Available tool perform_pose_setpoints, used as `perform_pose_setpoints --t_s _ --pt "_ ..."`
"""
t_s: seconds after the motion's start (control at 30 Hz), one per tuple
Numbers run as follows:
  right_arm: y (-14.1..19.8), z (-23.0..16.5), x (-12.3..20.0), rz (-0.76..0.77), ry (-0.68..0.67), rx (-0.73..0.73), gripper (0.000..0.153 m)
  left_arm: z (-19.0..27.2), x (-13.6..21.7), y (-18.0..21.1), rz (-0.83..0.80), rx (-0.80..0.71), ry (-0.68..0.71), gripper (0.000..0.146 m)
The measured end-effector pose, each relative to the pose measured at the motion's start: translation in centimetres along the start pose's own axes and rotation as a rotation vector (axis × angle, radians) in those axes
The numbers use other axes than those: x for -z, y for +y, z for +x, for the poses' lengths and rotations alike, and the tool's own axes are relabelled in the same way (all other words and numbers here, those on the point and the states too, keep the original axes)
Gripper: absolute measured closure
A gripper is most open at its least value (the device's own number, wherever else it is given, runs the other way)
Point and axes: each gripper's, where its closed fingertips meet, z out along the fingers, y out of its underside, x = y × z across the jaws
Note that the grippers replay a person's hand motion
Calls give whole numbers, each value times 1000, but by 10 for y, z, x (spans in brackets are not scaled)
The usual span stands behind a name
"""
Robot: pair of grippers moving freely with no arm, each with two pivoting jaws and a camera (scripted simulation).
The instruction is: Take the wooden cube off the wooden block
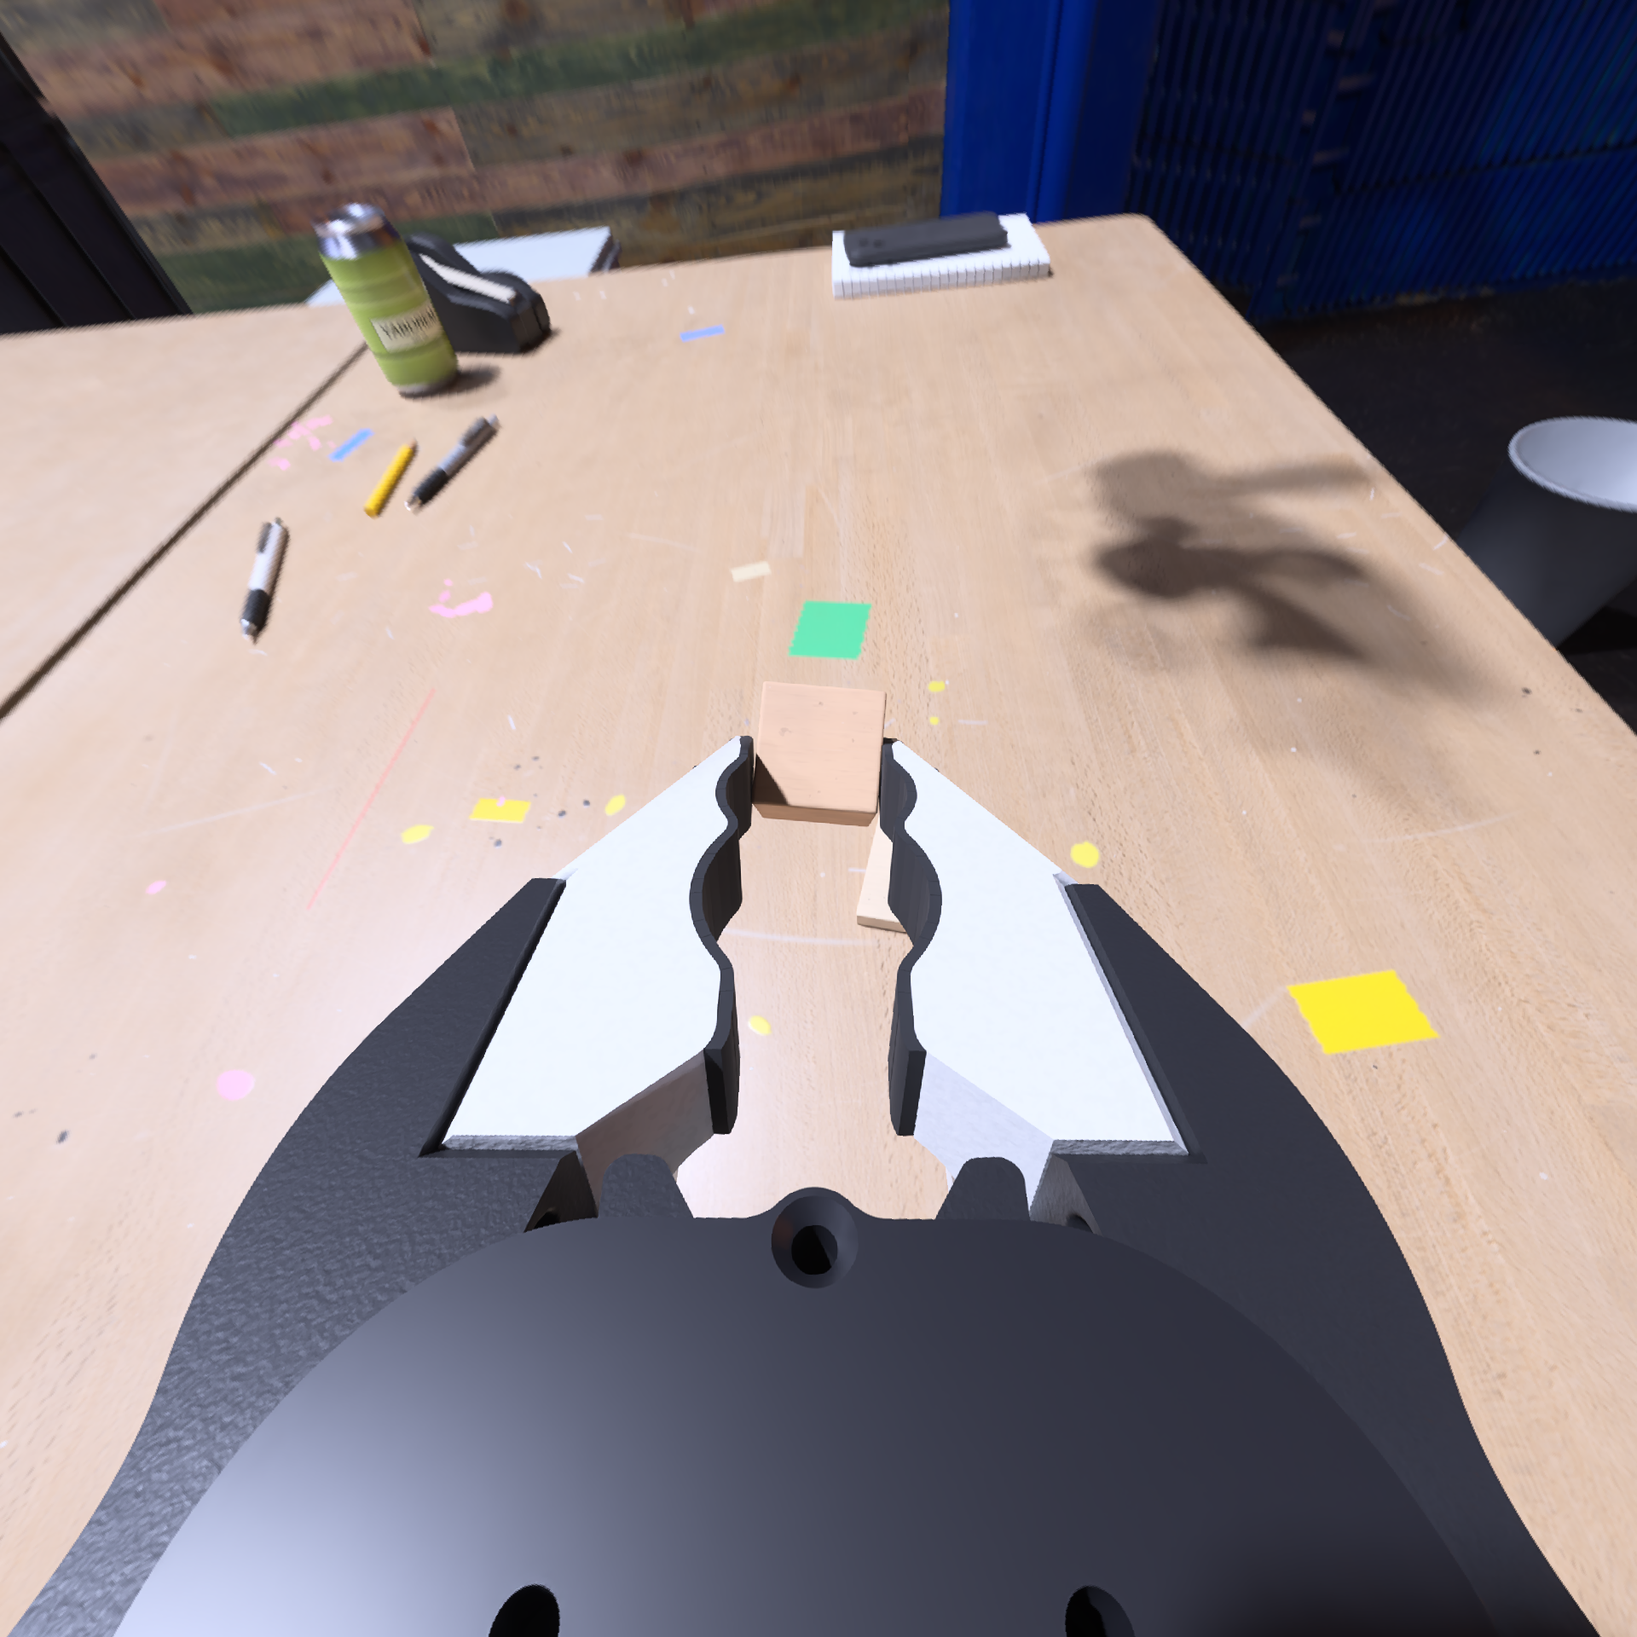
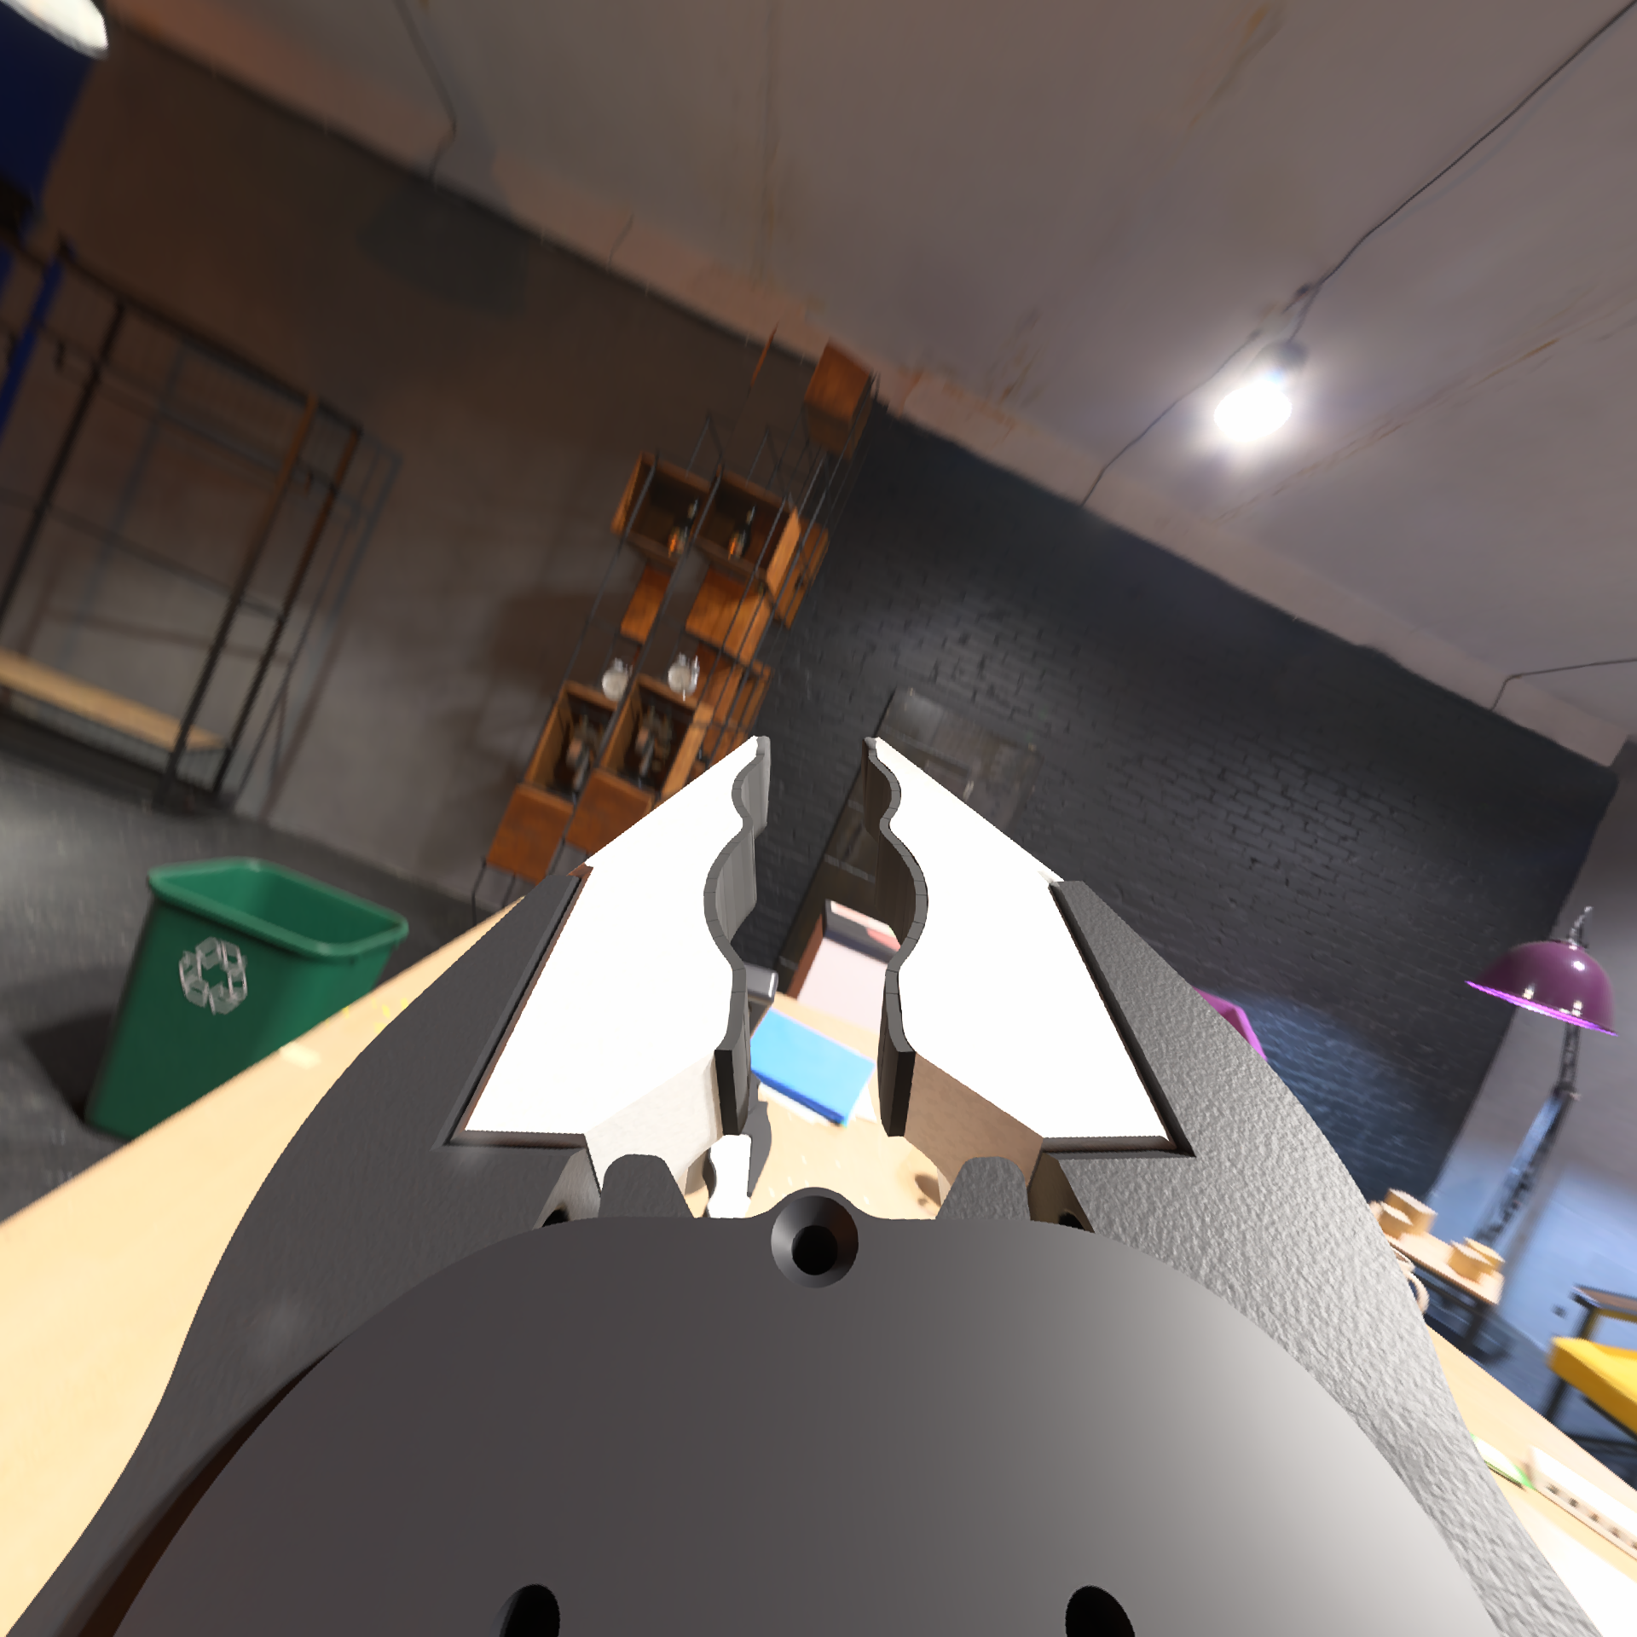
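Where the left gripper (image 1: pixel 817 753) reaches over the table (image 1: pixel 1019 496), the wooden cube (image 1: pixel 819 753) sits pinched between its two fingertips, apparently lifted clear of the surface. Below and to the right of it, a pale wooden block (image 1: pixel 877 886) lies flat on the table, mostly hidden behind the right finger. Just beyond the cube is a green patch (image 1: pixel 830 630), and a yellow one (image 1: pixel 1360 1010) lies to the right. Farther left are two pens (image 1: pixel 452 463) and a yellow pencil (image 1: pixel 390 479). At the far left stands a green can (image 1: pixel 390 306) with a small label bearing writing, beside a black tape dispenser (image 1: pixel 483 297). A dark phone (image 1: pixel 926 237) rests on a white notepad (image 1: pixel 939 270) at the far edge.

The right gripper (image 2: pixel 817 753) points up into the room, its fingers spread with nothing between them. A green bin (image 2: pixel 239 983) with a recycling symbol stands on the floor.
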Motion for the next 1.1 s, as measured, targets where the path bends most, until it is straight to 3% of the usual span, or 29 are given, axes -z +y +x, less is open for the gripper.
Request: perform_pose_setpoints --t_s 0.1,0.23,0.37,0.6,0.8,1.1 --pt "-16 15 23 77 56 -40 132 0 13 -13 80 -10 -13 118" --pt "-18 33 46 43 177 14 132 0 27 -26 203 3 -4 118" --pt "-7 43 49 17 188 -35 132 -2 37 -31 242 0 -23 118" --pt "47 40 21 -203 122 21 132 -3 59 -49 311 -25 -82 118" --pt "96 12 -15 -399 -15 114 132 -3 76 -65 318 -45 -145 118" --pt "150 -21 -55 -478 -189 -15 132 -2 87 -78 274 -99 -243 118"
